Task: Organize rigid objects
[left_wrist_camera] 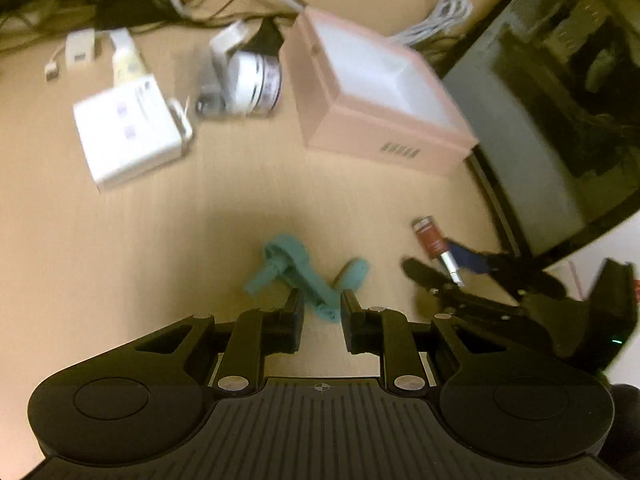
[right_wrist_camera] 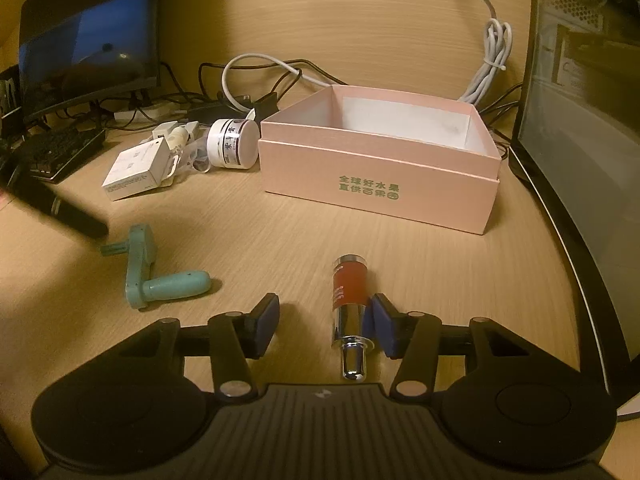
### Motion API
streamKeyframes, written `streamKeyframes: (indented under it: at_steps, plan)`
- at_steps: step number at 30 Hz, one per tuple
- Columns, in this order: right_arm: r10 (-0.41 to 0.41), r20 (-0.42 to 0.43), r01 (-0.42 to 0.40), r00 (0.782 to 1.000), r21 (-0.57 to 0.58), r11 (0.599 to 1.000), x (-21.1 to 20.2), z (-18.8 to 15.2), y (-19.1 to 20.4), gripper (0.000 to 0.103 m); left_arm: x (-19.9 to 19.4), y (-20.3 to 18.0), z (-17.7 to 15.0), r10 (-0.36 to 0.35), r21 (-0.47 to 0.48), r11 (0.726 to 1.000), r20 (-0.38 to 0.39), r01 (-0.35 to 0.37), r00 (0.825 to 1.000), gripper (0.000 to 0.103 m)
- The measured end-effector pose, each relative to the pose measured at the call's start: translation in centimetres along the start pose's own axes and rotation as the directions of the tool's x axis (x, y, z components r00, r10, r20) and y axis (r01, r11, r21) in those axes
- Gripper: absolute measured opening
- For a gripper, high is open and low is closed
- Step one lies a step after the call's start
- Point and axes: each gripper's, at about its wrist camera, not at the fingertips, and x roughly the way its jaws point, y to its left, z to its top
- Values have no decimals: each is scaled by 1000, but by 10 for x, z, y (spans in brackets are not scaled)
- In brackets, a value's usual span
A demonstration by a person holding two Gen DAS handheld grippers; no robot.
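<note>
One open pink cardboard box (right_wrist_camera: 376, 176) with green print. One teal plastic crank handle (right_wrist_camera: 150, 276). One red-and-chrome cylindrical tube (right_wrist_camera: 349, 300). One round white jar (right_wrist_camera: 234, 143) lying on its side. One small white rectangular carton (right_wrist_camera: 134, 170). One bundled white cable (right_wrist_camera: 490, 68). One dark monitor (right_wrist_camera: 88, 44). One black keyboard (right_wrist_camera: 56, 150). Small white adapters behind the carton: count unclear.

- counter (right_wrist_camera: 304, 236): pale wood grain, matt
- pink box (right_wrist_camera: 376, 168): matt card
- red tube (right_wrist_camera: 347, 300): glossy, chrome metal end
- teal crank (right_wrist_camera: 138, 272): matt plastic
</note>
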Motion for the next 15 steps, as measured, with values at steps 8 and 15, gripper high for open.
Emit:
streamKeyframes:
  at_steps: [8,15]
  plan:
    - [-19,-1,19,1000,5,1000,0,0,2,55,41,-16,18,157,81,982,164,-172,974,30]
    - [-43,-4,43,999,25,999,2,1,3,56,56,-42,8,258,289,900,251,-327,933,30]
